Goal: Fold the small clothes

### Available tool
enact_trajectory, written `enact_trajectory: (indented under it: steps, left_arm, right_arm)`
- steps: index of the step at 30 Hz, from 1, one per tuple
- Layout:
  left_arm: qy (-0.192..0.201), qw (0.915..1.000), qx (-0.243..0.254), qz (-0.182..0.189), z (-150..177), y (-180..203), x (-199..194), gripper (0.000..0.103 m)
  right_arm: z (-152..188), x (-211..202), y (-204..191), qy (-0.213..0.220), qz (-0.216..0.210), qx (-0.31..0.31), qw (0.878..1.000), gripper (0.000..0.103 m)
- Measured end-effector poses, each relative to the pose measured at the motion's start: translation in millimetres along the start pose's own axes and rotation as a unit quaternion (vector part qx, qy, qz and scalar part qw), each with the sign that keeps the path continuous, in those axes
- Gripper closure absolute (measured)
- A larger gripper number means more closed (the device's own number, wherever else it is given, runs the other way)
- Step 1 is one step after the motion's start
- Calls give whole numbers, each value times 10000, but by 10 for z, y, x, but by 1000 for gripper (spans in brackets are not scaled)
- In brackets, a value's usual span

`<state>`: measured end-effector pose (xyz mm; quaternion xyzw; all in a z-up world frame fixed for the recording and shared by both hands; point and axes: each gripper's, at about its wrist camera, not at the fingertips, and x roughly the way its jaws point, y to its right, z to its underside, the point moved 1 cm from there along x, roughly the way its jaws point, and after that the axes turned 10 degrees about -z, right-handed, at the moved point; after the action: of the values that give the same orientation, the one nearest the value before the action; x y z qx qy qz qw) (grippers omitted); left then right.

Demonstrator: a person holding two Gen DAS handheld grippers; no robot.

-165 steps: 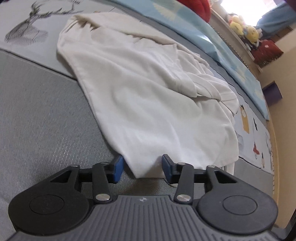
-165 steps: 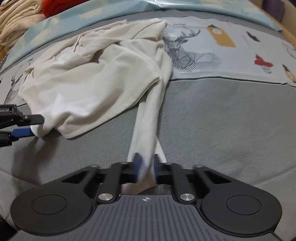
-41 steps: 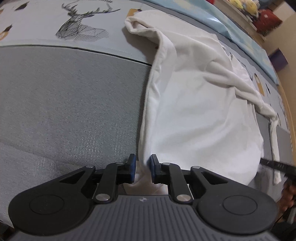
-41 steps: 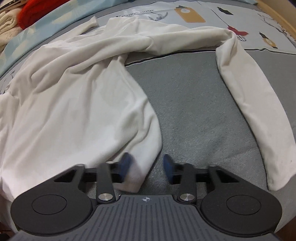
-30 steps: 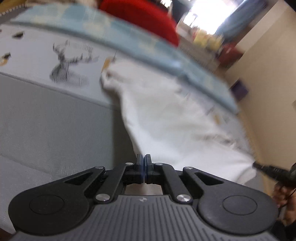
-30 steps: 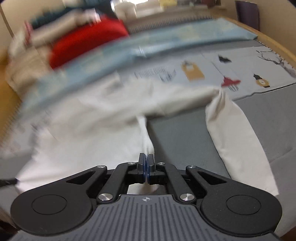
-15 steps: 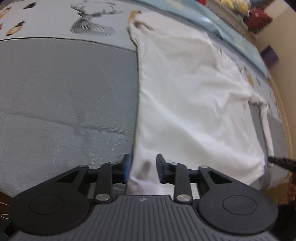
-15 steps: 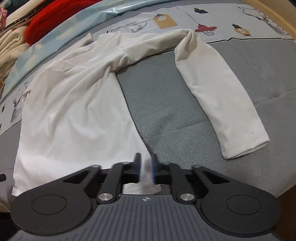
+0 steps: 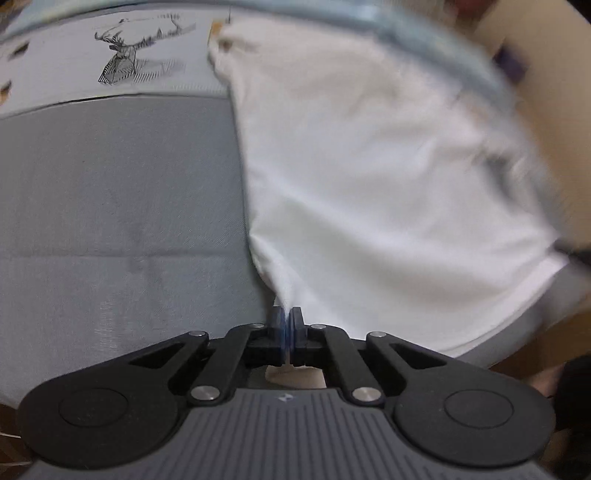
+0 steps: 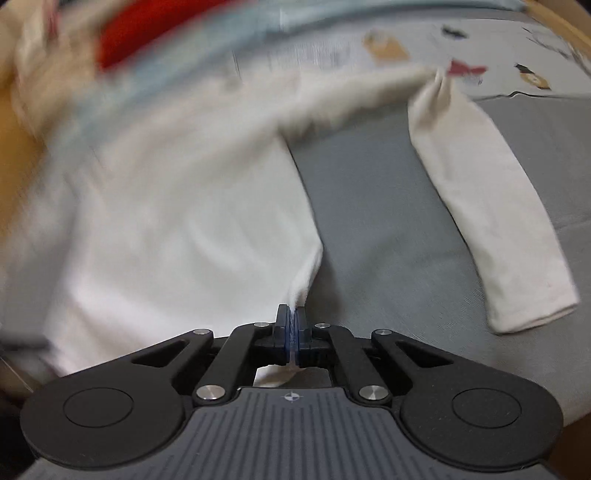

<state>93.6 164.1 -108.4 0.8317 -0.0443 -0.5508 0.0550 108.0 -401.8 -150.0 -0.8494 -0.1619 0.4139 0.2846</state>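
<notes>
While both views are smeared by blur, the main facts read clearly. On the left, the left gripper has its blue-padded jaws pressed together on a pinch of the white shirt, at the hem's left corner; a bit of cloth shows behind the pads. From that pinch the shirt's left side edge runs away toward the far edge of the grey bed cover, where the printed sheet with a line-drawn deer begins. The shirt body lies spread flat, covering the right half of that view, its hem near the bed's near edge.

Moving right, the right gripper is likewise clamped on the shirt, at the hem's right corner, with a fold of cloth trapped between the pads. Right of it, bare grey cover separates the body from the long sleeve, which bends at the elbow and lies with its cuff toward the near edge. Red fabric shows blurred at the far left corner.
</notes>
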Motion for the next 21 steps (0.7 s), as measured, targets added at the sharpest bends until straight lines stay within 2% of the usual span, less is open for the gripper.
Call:
enact_trajectory:
  steps: [1,3,4,6,9,11,12,13,14,15,17,20,21]
  left_arm:
    - [-14,9999,-87,59,25,-70,-23,101]
    - [-306,9983,12,-487,120,-204,59,103]
    - [-495,9957,115,-778,172,-247,132,103]
    - [-705,9915,317,-1046,255,-293,231,103]
    - [-543,9944,247,-871,243,-302,174,103]
    - [-250,9974,124,-669,193,-281,76,101]
    - [-155,9984,79,-535,169,-241,48,96]
    - [-133,9989,67,-437,155,-202,46,95]
    - [-169,9991,97,-364,149,-144,80,91]
    - [-240,9989,168,-353,161,-83,108,81]
    - [-414,9973,414,-451,188,58,201,68]
    - [-631,9916,796,-803,192,189,376,68]
    - [-669,9905,833,-862,186,186,408,71]
  right_arm:
    - [14,-46,30,25,68,45,10000,102]
    - [99,4,136,-374,599,23,9975,102]
    - [136,54,183,-602,707,47,9957,102]
    - [249,189,216,-1104,1018,-223,9884,102]
    - [322,236,205,-1259,1259,-469,9829,101]
    - [305,184,176,-1019,1235,-425,9862,100]
    - [271,133,178,-882,1209,-377,9880,99]
    - [252,105,185,-786,1165,-303,9896,97]
    - [235,101,201,-756,1145,-245,9902,91]
    - [241,122,214,-778,1180,-224,9897,86]
    - [250,201,214,-910,1226,-301,9878,84]
    - [298,318,193,-1186,1282,-482,9835,79]
    - [313,351,186,-1259,1300,-542,9820,78]
